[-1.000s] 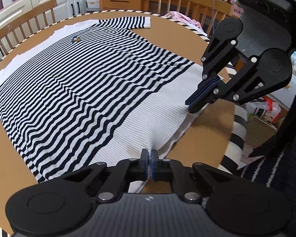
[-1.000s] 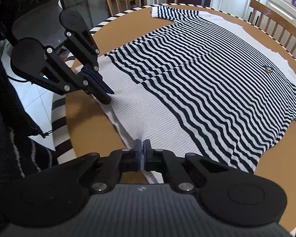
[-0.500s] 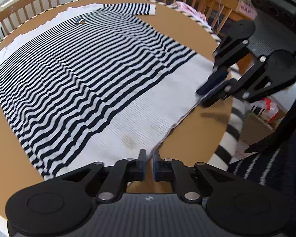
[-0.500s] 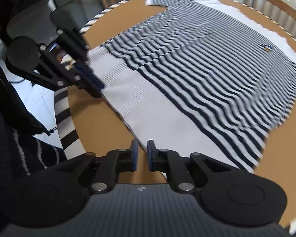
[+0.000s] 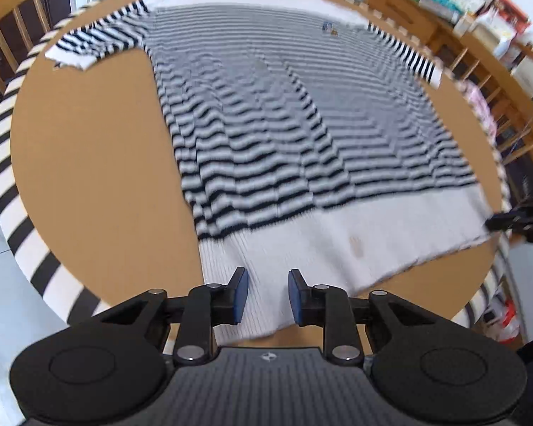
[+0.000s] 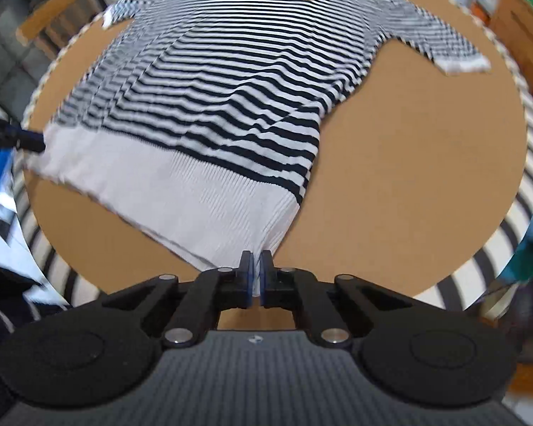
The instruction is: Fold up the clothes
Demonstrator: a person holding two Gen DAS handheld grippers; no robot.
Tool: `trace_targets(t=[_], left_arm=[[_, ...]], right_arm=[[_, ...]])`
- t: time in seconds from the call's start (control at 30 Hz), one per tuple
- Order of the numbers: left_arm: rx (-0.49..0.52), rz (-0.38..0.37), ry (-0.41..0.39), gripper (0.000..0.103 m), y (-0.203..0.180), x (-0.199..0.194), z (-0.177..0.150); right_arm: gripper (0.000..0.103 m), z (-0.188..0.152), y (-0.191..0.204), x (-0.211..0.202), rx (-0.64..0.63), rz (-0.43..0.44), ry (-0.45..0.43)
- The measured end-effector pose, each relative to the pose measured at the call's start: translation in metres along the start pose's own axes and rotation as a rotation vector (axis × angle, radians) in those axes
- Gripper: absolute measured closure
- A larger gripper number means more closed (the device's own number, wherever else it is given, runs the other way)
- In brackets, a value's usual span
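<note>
A black-and-white striped T-shirt with a plain white hem band lies spread flat on a round brown table. My left gripper is open, its jaws either side of the white hem's left corner. My right gripper is shut on the hem's right corner in the right wrist view, where the shirt stretches away. Each gripper's tip shows at the other view's edge: the right one and the left one.
The table has a black-and-white striped rim. Wooden chairs stand around it. A wooden cabinet with boxes is at the far right. Pink cloth lies by the right rim.
Both grippers have moved apart to opposite corners of the hem. The left jaws have opened wide. The right jaws have closed on the hem corner. Both views are blurred by motion.
</note>
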State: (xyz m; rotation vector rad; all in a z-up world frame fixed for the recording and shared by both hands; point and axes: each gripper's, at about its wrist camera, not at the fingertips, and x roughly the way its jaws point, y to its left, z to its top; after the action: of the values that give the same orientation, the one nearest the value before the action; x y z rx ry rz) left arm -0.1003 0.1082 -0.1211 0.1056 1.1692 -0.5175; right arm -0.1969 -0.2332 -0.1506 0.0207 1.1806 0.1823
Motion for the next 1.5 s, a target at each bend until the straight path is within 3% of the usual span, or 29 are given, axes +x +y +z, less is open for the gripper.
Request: trace_targets(t=[0.23, 0.33, 0.4, 0.47, 0.57, 0.7, 0.83, 0.97, 1.13, 1.3, 1.4, 1.5], left_arm=[[-0.008, 0.016, 0.007, 0.080, 0.004, 0.000, -0.004], [-0.002, 0.022, 0.013, 0.079, 0.005, -0.003, -0.004], [0.028, 0.032, -0.001, 0.067, 0.008, -0.015, 0.004], [0.061, 0.034, -0.065, 0.048, 0.013, -0.033, 0.019], [0.135, 0.046, -0.195, 0.031, 0.031, -0.057, 0.049], [0.247, 0.066, -0.339, 0.023, 0.069, -0.073, 0.090], [0.317, 0.023, -0.390, 0.022, 0.130, -0.072, 0.125], [0.470, -0.014, -0.368, 0.034, 0.191, -0.053, 0.158], [0.585, -0.093, -0.314, 0.039, 0.250, -0.039, 0.192], [0.660, -0.158, -0.264, 0.039, 0.291, -0.011, 0.222], [0.650, -0.192, -0.194, 0.039, 0.309, 0.016, 0.243], [0.660, -0.213, -0.112, 0.047, 0.320, 0.041, 0.261]], right_arm=[[0.100, -0.003, -0.007, 0.000, 0.031, -0.031, 0.034], [0.090, -0.002, -0.004, -0.001, 0.039, -0.046, 0.051], [0.081, 0.000, -0.006, -0.013, 0.037, -0.078, 0.061], [0.079, 0.007, -0.007, -0.036, 0.041, -0.174, -0.003], [0.071, 0.036, 0.005, -0.061, 0.069, -0.276, -0.183], [0.066, 0.088, 0.049, -0.060, 0.094, -0.249, -0.377], [0.065, 0.141, 0.124, -0.030, 0.141, -0.193, -0.481], [0.068, 0.191, 0.205, 0.011, 0.212, -0.170, -0.517], [0.071, 0.248, 0.277, 0.057, 0.309, -0.143, -0.505], [0.069, 0.283, 0.305, 0.093, 0.403, -0.141, -0.520], [0.069, 0.298, 0.305, 0.116, 0.466, -0.124, -0.518], [0.071, 0.307, 0.294, 0.142, 0.542, -0.085, -0.507]])
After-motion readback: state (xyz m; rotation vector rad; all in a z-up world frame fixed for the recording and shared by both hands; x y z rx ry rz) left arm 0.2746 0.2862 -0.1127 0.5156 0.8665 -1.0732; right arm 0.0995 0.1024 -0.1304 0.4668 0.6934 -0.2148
